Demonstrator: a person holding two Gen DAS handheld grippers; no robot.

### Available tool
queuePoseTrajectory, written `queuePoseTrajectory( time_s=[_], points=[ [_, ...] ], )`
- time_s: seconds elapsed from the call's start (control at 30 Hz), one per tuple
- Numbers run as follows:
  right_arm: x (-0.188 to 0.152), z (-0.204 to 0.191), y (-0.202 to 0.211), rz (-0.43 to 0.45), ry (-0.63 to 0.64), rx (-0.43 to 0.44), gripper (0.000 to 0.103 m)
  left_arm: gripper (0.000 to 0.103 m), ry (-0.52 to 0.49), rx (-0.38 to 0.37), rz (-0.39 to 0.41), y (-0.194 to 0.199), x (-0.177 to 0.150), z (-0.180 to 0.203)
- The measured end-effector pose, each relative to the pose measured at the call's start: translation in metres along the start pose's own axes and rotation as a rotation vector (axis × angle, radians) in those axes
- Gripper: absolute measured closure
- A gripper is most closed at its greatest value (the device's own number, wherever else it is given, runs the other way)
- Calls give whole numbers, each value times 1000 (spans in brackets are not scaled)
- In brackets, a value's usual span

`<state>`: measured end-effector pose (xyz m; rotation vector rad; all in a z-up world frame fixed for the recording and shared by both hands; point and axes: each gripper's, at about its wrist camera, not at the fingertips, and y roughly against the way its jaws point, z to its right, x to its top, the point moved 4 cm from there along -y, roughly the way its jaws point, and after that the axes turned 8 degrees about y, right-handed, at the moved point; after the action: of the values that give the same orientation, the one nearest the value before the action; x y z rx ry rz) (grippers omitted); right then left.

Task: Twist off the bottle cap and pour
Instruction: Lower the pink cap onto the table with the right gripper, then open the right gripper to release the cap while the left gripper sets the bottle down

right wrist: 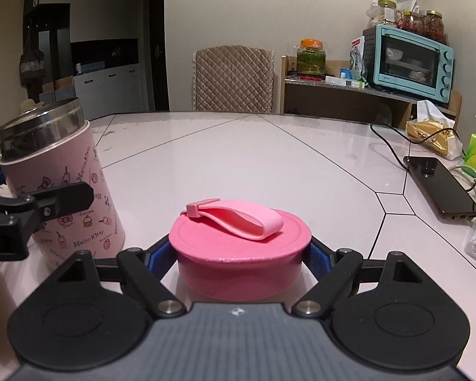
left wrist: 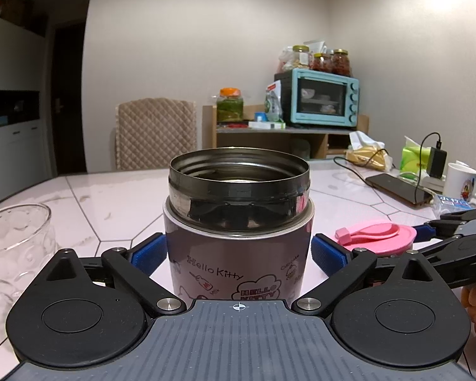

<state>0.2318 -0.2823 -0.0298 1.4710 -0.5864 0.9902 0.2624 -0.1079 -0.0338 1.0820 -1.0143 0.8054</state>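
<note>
Through the left wrist camera, my left gripper [left wrist: 238,250] stands open around the pink Hello Kitty insulated steel food jar [left wrist: 238,238]: the blue pads [left wrist: 149,252] sit to either side of the body with a sliver of daylight on the right, so I read nothing clamped. The jar stands upright on the pale marble-patterned table [left wrist: 117,197], mouth open, its long axis vertical and dead ahead of this claw. A clear dimpled drinking glass [left wrist: 14,241] waits close by on the left, and I judge that to be the pour target. On the right I see the round pink screw cap with a loop strap [left wrist: 376,238], held by the right gripper [left wrist: 428,231], just beside the jar. Through the right wrist camera, the right gripper [right wrist: 241,254] is closed on that cap [right wrist: 241,247], its pads pressing either flank, and the cap looks to be at or just above the tabletop; I cannot tell which. The jar [right wrist: 60,190] stands to its left, with the left claw's finger [right wrist: 65,201] across its side. The left hand is nearer the jar, so the pour turns on re-gripping it and tipping leftward toward the glass. A black phone on a charging cable [right wrist: 438,187], a tissue pack [right wrist: 434,133] and a white mug [left wrist: 460,181] crowd the right edge, well apart from that path.
</note>
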Motion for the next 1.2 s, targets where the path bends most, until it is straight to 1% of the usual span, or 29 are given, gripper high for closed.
queuePoseTrajectory(
  time_s=[0.47,0.57,0.67,0.77,0.83,0.93,1.0,1.2],
  points=[
    [-3,-1,-2,-42,22,4,17,2,-6,-3,-3,0,-1,-7],
    [-3,0,-3,-49,24,5,17,1,-14,-4,-4,-1,-1,-3],
    [-4,-1,-6,-72,30,11,15,1,-14,-5,-6,-1,-1,-4],
    [-5,0,-7,-77,32,12,14,1,-12,-5,-6,0,-1,-6],
    [-5,0,-8,-78,33,10,13,1,-11,-6,-7,0,-1,-7],
    [-5,-1,-7,-76,38,7,8,1,-12,-6,-7,1,-1,-9],
    [-5,-1,-6,-73,41,5,6,1,-12,-5,-7,-3,-2,0],
    [-5,1,-5,-69,32,1,3,0,-13,-4,-8,-2,-2,1]
  ],
)
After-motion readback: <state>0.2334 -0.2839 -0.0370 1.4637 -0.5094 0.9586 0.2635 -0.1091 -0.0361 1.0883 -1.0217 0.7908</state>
